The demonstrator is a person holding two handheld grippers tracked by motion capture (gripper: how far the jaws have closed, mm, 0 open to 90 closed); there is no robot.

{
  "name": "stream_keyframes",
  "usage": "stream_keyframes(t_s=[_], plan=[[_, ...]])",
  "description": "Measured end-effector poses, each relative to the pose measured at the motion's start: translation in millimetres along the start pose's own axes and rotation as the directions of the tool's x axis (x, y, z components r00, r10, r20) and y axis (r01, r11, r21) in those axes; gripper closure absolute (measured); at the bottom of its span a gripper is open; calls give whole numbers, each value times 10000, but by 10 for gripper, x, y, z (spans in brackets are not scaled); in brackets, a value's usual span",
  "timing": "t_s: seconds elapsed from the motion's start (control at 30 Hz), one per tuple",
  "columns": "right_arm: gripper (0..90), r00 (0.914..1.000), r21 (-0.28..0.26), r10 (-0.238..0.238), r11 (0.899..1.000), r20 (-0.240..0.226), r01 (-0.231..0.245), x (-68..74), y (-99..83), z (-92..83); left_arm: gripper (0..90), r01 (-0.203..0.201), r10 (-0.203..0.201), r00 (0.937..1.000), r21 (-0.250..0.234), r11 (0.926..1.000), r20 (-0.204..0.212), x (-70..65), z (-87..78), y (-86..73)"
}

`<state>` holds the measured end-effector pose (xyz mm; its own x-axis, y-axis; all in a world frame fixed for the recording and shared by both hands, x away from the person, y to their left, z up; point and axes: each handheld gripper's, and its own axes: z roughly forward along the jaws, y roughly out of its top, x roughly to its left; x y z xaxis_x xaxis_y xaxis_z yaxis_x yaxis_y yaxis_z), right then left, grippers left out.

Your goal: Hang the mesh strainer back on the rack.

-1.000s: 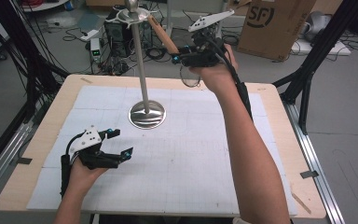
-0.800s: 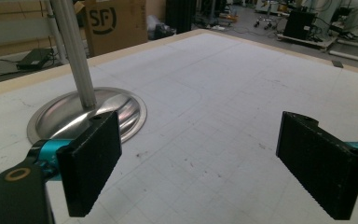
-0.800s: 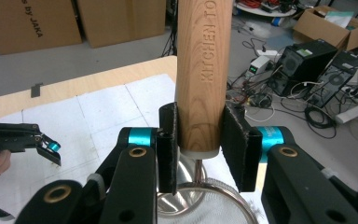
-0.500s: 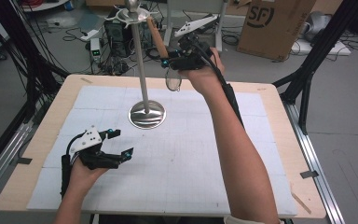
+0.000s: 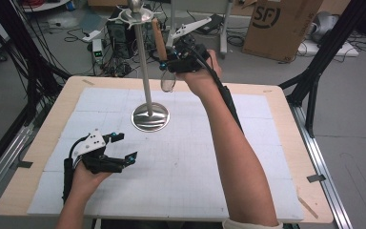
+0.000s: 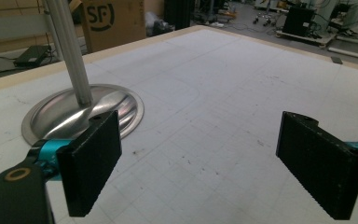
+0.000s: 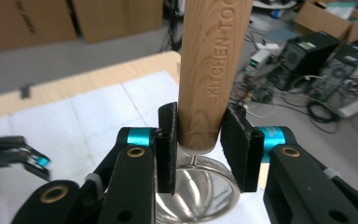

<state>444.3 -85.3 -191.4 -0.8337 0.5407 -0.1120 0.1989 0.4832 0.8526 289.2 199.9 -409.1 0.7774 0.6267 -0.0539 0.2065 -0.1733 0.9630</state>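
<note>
Your right hand-held gripper [image 7: 198, 147] clamps the strainer's wooden handle [image 7: 212, 65] at the stand's [image 5: 143, 62] two o'clock. Your left hand-held gripper [image 6: 214, 158] gapes empty. Swing carelessly and the strainer could topple the stand.

A tan wooden handle [image 7: 209, 70], a silver stand [image 5: 150, 116], and a white gridded mat [image 5: 195, 162] on pale wood.

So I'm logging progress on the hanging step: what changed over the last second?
The right hand-held gripper, shut on the strainer's wooden handle, moved left and closer to the top of the metal stand. The strainer's mesh bowl hangs below it. The left hand-held gripper stayed open, low over the table.
</note>
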Motion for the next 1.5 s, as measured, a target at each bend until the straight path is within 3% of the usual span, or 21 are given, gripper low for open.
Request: stream_keyframes(t_s=[0.13, 0.5, 0.8, 1.5], plan=[[531, 9996, -183, 82, 9998, 261, -77, 1, 5, -36, 147, -46, 46, 10000, 29, 10000, 54, -3, 1, 0], [457, 9992, -433, 369, 9984, 167, -362, -24, -158, -159, 147, -57, 56, 10000, 33, 10000, 60, -12, -5, -1], [436, 9981, -262, 602, 9979, 109, -599, -51, -323, -225, 147, -117, 117, 9999, 49, 9999, 86, -13, -5, 0], [383, 9992, -431, 348, 9984, -195, -357, 22, -671, -584, 147, -140, 140, 9999, 151, 9998, 2, -18, 7, -10]])
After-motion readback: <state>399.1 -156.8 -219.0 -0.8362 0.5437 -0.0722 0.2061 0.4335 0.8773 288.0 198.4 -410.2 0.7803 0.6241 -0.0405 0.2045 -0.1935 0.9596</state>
